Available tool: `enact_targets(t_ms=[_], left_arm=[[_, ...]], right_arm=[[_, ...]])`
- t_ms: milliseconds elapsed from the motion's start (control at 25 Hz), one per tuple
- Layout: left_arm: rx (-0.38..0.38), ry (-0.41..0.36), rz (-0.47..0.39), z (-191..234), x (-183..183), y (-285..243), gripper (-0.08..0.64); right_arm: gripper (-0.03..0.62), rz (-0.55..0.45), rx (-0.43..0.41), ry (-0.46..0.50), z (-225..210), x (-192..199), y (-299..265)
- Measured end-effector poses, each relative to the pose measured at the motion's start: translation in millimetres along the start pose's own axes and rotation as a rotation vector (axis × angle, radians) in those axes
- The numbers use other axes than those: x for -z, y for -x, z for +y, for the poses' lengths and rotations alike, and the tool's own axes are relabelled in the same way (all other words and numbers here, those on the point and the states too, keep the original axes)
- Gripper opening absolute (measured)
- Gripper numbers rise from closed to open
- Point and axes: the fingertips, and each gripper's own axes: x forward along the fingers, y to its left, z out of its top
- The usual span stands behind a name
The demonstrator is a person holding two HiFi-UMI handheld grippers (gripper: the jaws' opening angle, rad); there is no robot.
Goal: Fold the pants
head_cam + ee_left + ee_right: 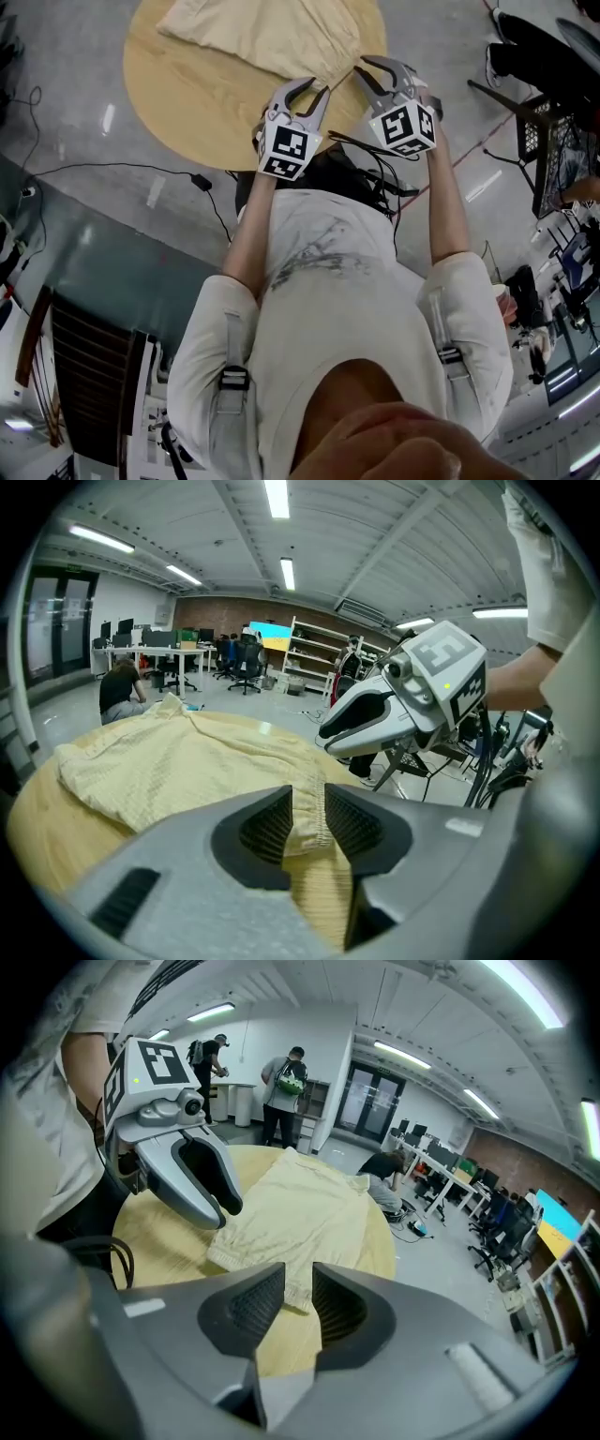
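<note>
Cream pants (272, 37) are spread across a round wooden table (178, 112). Their gathered edge is seen hanging loosely between the narrowly parted jaws of the left gripper (307, 799). The right gripper (298, 1283) is held just over that edge, slightly parted and empty.

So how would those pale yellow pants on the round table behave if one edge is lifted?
Probably floppy: the pale yellow fabric pants lie rumpled with soft folds on the round wooden table. Likely light, since the cloth looks thin. A lifted edge would probably rise alone while the rest sags and drags.
</note>
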Motion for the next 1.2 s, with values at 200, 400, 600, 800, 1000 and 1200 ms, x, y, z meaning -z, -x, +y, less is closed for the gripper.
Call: enact_targets(t_ms=[200, 400, 600, 800, 1000, 1200], left_arm=[[-0.004, 0.025, 0.021, 2, 10, -4, 0.158], [0.002, 0.032, 0.045, 3, 19, -4, 0.198], [0.001, 0.042, 0.057, 8, 23, -8, 0.219], [0.001, 0.06, 0.074, 9, 28, -14, 0.227], [0.002, 0.079, 0.1, 4, 35, -31, 0.232], [-0.001, 0.091, 0.118, 14, 36, -26, 0.232]], right_arm=[[0.147, 0.002, -0.071, 0.04, 10, 0, -9], [0.195, 0.011, -0.127, 0.079, 18, -4, -19], [0.234, 0.02, -0.171, 0.112, 19, -3, -29], [0.252, 0.034, -0.211, 0.137, 19, 3, -36], [0.261, 0.056, -0.241, 0.149, 15, 22, -44], [0.262, 0.068, -0.258, 0.122, 14, 12, -54]])
